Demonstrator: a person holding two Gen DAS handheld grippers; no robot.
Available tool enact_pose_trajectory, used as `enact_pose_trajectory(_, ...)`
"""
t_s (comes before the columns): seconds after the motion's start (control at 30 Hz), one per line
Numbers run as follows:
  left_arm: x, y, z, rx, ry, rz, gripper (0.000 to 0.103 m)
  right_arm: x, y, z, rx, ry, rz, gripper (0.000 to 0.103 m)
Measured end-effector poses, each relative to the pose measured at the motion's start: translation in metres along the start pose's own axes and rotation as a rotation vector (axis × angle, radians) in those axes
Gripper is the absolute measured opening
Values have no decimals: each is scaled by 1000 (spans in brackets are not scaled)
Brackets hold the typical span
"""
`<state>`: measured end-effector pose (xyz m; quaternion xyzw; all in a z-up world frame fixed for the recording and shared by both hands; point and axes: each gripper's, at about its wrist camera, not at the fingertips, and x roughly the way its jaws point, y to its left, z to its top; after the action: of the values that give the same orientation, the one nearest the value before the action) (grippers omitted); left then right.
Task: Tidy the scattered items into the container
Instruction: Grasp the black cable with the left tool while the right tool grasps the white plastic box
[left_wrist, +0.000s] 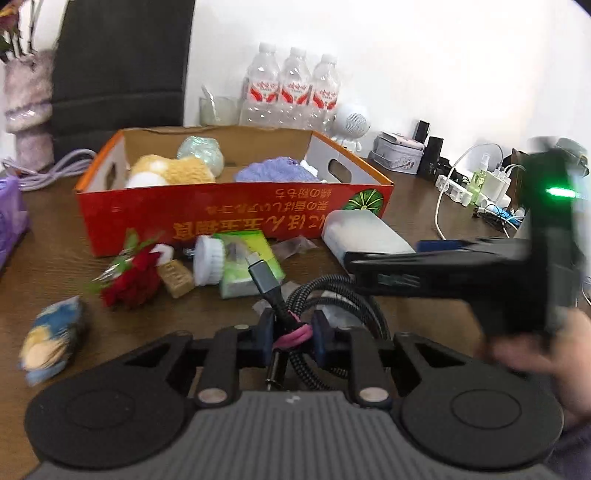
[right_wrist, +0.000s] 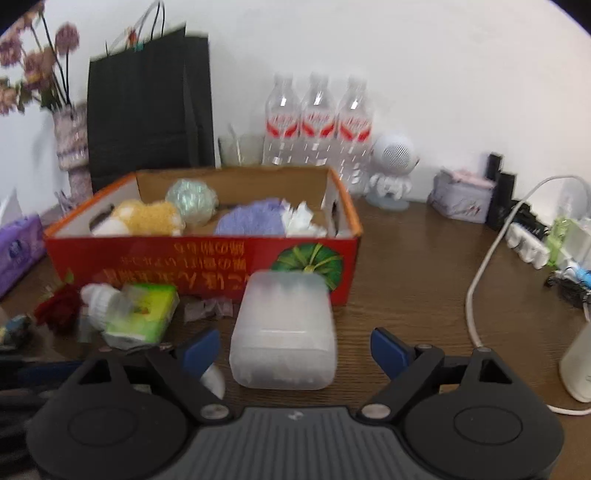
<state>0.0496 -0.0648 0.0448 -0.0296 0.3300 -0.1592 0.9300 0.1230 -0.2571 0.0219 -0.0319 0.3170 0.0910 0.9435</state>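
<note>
My left gripper is shut on a coiled black braided cable tied with a pink band, low over the brown table. My right gripper stands open around a frosted white plastic box, with its blue pads clear of the box's sides. Behind it sits the red cardboard container, holding a yellow plush toy, a pale green ball and a purple cloth. In front of the container lie a red rose, a white round brush, a green packet and a tan block.
A blue and yellow soft item lies at the near left. Three water bottles, a black bag, a vase and a white figurine line the back wall. A power strip, a white cord and a white bottle crowd the right.
</note>
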Motion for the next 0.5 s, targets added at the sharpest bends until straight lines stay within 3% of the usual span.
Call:
enact_pose_trajectory(0.03,-8,2,-3,-4,-1,-6,22,7,1,0,2,16,10,70)
enact_pose_trajectory(0.07,-17,4,-7,-8,6,-18,22,11,2,-1,12,27,14,65)
enact_pose_trajectory(0.2,-50,14,-34,1,75,-77,22,-5,3,-10,24,61,18,64)
enact_pose_trajectory(0.37,-81,15,-66,49,119,-57,23,-81,11,-55,-5,40,78,64)
enact_pose_trajectory(0.5,-78,5,-73,112,135,8,37,-125,18,-96,-13,51,97,64)
